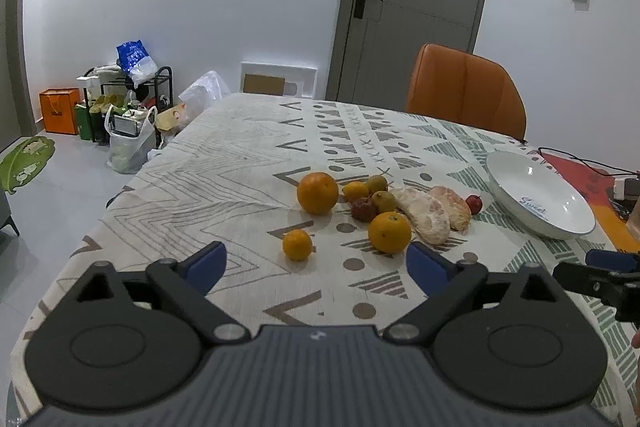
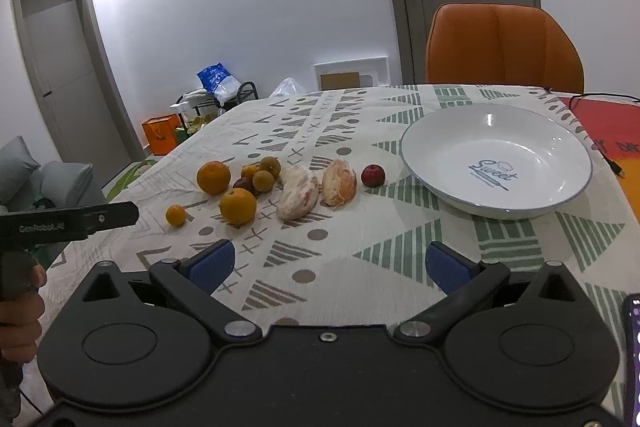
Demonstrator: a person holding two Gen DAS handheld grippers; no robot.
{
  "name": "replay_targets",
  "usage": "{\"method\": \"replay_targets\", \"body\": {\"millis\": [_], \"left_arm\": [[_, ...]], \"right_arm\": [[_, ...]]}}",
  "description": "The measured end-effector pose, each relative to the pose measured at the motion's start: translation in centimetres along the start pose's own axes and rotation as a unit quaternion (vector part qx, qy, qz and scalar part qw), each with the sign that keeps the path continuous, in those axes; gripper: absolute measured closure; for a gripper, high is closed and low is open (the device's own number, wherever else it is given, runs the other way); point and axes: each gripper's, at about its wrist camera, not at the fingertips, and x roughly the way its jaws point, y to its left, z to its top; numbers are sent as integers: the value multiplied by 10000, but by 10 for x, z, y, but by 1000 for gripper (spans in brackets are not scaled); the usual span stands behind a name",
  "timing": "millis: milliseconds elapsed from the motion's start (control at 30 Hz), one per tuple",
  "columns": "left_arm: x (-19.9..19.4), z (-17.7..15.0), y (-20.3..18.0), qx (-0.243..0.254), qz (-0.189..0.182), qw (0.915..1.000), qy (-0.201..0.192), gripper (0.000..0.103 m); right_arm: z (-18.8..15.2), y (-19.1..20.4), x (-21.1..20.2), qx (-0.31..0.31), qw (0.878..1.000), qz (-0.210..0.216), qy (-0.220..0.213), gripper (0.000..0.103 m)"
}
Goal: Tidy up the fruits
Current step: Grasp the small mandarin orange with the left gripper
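While both cameras look across the patterned tablecloth, we see the left gripper with its blue pads spread wide and nothing between them, hovering over the cloth just short of a small orange. The right gripper is spread just as wide and also holds nothing.

The fruit lies in a loose cluster on the cloth: a big orange, a second orange nearer us, a few small brownish and dark red fruits between them, two peeled pomelo pieces side by side, and a small red fruit just beside them. The white bowl sits apart from the fruit, with nothing in it.

From the right camera we read the printing inside the bowl, and we catch the left gripper's black body at the left edge with a hand on its handle. From the left camera we get a cluttered shoe rack on the floor and only the bowl's edge-on shape. An orange chair stands behind the table.
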Motion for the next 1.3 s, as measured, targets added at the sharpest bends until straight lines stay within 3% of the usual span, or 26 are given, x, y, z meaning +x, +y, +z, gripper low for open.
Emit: {"method": "replay_targets", "body": {"millis": [233,400,767,1033,1200,1300], "left_arm": [[18,4,2,-36,-21,9999,121,19],[33,6,4,-83,-47,9997,224,32],[60,9,9,-157,-28,9991,399,45],[77,9,13,-224,-30,9982,558,52],[84,6,16,-255,-71,9976,647,81],[84,8,19,-338,-190,9971,653,81]], "right_arm": [[6,-2,14,25,10000,75,46,2],[10,-7,24,76,9999,108,104,10],[18,-9,46,36,9995,180,273,22],[22,-7,61,8,9992,184,354,25],[26,-8,71,20,9993,83,376,31],[29,-12,76,126,9993,-45,350,39]]}}
